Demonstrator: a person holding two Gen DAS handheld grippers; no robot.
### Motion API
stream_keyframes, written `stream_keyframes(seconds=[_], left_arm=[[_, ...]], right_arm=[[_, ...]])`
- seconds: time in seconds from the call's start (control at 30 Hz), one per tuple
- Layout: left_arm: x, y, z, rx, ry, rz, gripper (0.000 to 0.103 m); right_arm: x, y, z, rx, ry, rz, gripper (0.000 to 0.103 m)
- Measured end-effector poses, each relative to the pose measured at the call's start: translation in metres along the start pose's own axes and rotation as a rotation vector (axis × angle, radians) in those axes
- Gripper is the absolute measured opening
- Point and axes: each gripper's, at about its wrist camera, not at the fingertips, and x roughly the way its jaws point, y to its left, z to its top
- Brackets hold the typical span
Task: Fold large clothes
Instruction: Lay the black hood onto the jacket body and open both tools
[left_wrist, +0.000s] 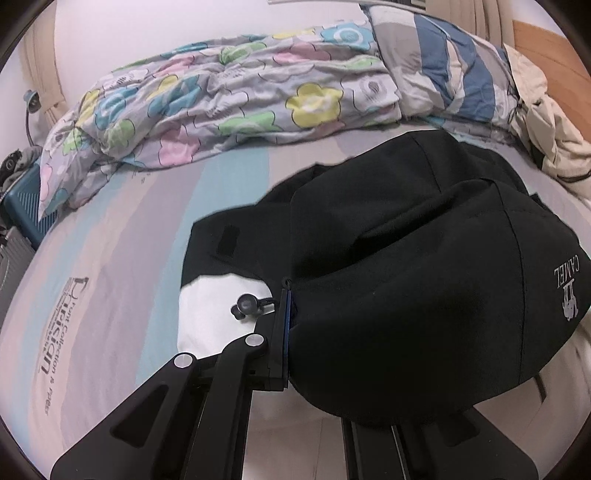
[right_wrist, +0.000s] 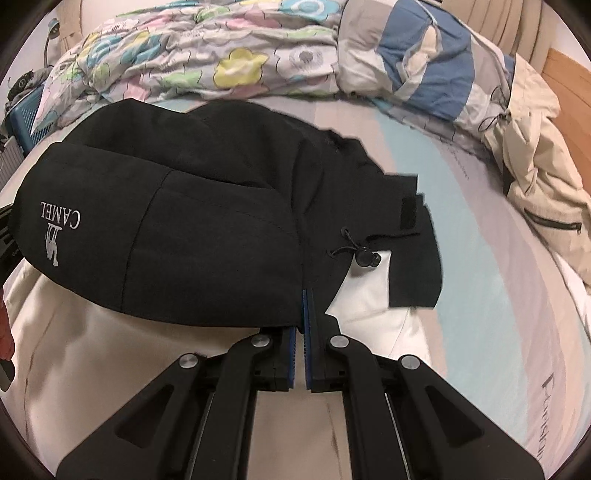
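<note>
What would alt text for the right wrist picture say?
A shut gripper pinches the edge of a black jacket with a CAMEL logo, spread on a striped bed. A flowered quilt is bunched behind.

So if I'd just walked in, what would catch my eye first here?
Most likely the big black jacket with a silver CAMEL logo, bunched in the middle of the striped bed. Each hand-held tool, the left tool and the right tool, is clamped on its edge. Behind it lie a flowery quilt and, on the right, a beige coat.
</note>
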Motion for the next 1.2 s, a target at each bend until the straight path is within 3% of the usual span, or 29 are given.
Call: stream_keyframes(seconds=[0.37,0.47,0.53,0.57,0.6,0.73,0.87,1.07,1.2], left_arm=[[0.025,-0.007,-0.035,-0.004,0.120,-0.022,0.007],[0.019,-0.007,-0.035,0.007,0.123,-0.013,0.012],[0.010,-0.007,-0.032,0.025,0.111,-0.018,0.038],[0.002,-0.006,-0.030,0.032,0.091,0.022,0.093],[-0.009,-0.003,-0.030,0.022,0.044,0.060,0.097],[-0.028,0.013,-0.030,0.009,0.060,0.071,0.097],[-0.045,0.026,-0.022,-0.002,0.055,0.090,0.097],[-0.063,0.018,0.033,0.007,-0.022,0.062,0.097],[-0.069,0.021,0.062,-0.007,-0.002,0.010,0.097]], right_arm=[[0.019,0.010,-0.033,-0.037,0.104,0.009,0.004],[0.015,0.010,-0.034,-0.043,0.119,-0.018,0.023],[0.004,0.006,-0.034,-0.028,0.110,-0.019,0.074],[-0.003,0.004,-0.035,-0.020,0.096,-0.029,0.077],[-0.012,0.001,-0.036,-0.019,0.078,-0.031,0.076],[-0.037,-0.008,-0.039,-0.015,0.093,-0.017,0.076],[-0.064,-0.015,-0.019,0.012,0.052,0.015,0.076],[-0.069,-0.008,0.056,0.013,-0.052,0.079,0.076],[-0.046,0.004,0.091,0.015,-0.043,0.123,0.075]])
